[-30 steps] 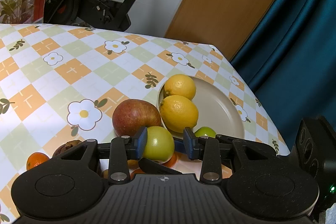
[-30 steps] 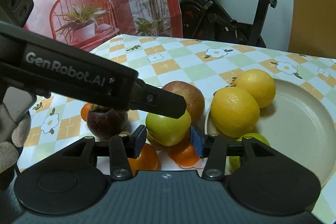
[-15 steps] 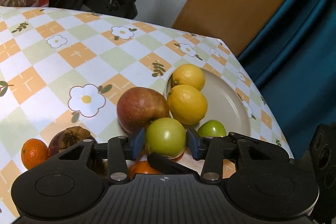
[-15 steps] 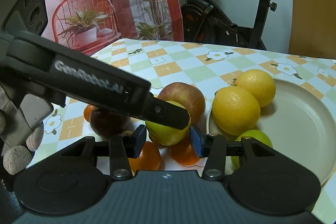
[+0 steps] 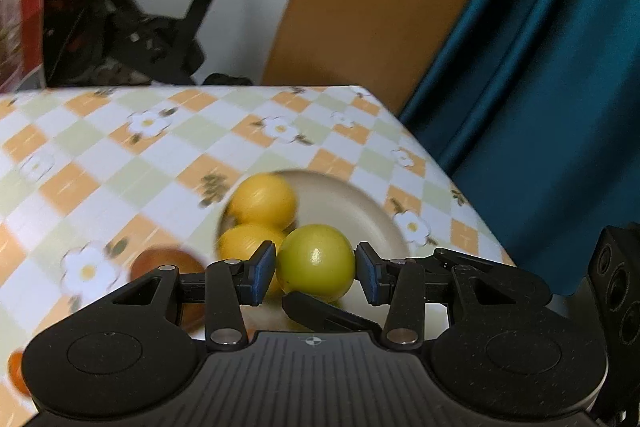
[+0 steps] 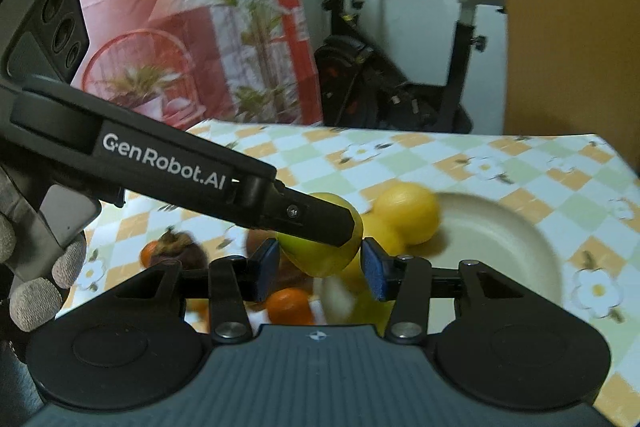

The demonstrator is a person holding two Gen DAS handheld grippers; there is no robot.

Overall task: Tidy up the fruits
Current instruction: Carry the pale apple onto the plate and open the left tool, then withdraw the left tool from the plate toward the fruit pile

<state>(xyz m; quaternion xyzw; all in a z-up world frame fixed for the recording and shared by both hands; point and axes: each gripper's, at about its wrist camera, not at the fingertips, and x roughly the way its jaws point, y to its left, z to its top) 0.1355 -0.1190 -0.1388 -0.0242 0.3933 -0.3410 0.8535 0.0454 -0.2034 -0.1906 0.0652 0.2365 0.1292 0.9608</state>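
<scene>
Up off the table (image 5: 120,163) the green fruit (image 5: 316,259) is rising since a moment ago. My left tongs (image 5: 315,271), just opening wider, and my right tongs (image 6: 320,267) are both pinching it, partly open, above one plate (image 5: 360,203). Two lemons (image 5: 262,201) are lying there, and two oranges (image 6: 290,305) are sitting beside it.

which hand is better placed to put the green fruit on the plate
Probably right. The green fruit sits between both tongs' pads, but the left tongs have just been opening around it, while the right tongs frame it with bare plate just beyond, to their right.
</scene>
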